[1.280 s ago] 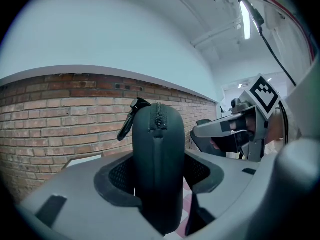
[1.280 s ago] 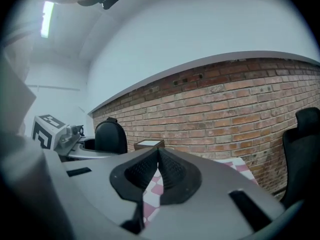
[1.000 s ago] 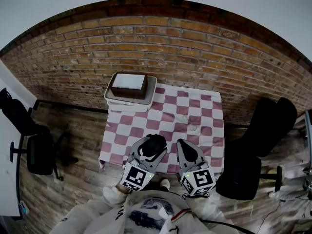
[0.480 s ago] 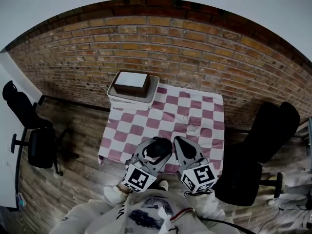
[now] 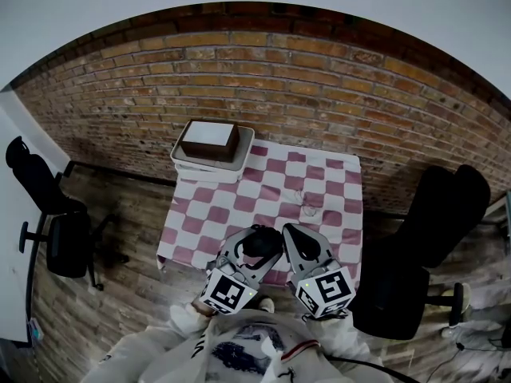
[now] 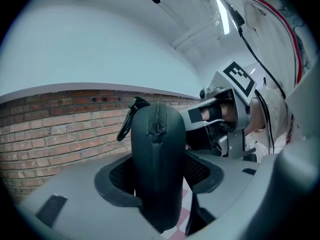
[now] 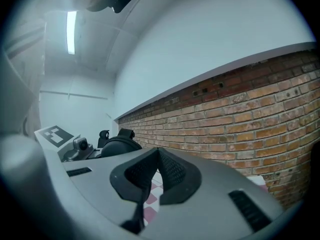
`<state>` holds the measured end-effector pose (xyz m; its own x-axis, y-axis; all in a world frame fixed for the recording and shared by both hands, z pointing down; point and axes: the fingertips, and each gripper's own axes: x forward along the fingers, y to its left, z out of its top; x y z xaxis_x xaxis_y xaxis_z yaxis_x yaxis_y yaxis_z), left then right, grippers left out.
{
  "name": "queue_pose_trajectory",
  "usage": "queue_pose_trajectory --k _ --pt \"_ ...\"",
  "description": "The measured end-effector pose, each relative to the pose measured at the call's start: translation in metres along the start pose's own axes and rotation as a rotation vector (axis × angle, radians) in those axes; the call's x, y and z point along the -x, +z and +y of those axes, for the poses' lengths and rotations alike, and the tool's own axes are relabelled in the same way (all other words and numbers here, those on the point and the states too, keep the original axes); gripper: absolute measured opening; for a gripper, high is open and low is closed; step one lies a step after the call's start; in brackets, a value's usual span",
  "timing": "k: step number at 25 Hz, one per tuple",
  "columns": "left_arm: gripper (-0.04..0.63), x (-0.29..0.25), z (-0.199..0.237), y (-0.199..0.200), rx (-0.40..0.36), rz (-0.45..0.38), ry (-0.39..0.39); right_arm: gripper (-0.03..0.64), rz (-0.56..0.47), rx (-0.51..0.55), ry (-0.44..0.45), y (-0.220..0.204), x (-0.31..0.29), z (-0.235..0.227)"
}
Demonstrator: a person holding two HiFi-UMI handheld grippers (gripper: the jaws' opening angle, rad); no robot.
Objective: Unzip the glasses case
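My left gripper is clamped on the dark rounded hard-shell glasses case, held upright over the near edge of the pink-and-white checkered tablecloth. My right gripper, pads together and empty, sits just right of it. I'd open it and pinch what looks like the black pull tab at the case's top left, then draw it along the seam. The brown box at the far left is well clear.
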<state>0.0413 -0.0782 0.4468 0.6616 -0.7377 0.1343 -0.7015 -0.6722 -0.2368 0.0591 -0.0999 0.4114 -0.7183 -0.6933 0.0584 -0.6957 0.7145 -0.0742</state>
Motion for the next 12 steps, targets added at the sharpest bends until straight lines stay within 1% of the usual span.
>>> queue_pose_trajectory --k 6,12 --pt "0.252 -0.005 0.002 0.002 0.001 0.004 0.012 0.014 0.0 0.02 0.022 0.003 -0.002 -0.002" --pt "0.251 -0.006 0.01 -0.004 0.004 0.027 0.028 0.014 -0.001 0.029 0.052 0.004 -0.009 0.003"
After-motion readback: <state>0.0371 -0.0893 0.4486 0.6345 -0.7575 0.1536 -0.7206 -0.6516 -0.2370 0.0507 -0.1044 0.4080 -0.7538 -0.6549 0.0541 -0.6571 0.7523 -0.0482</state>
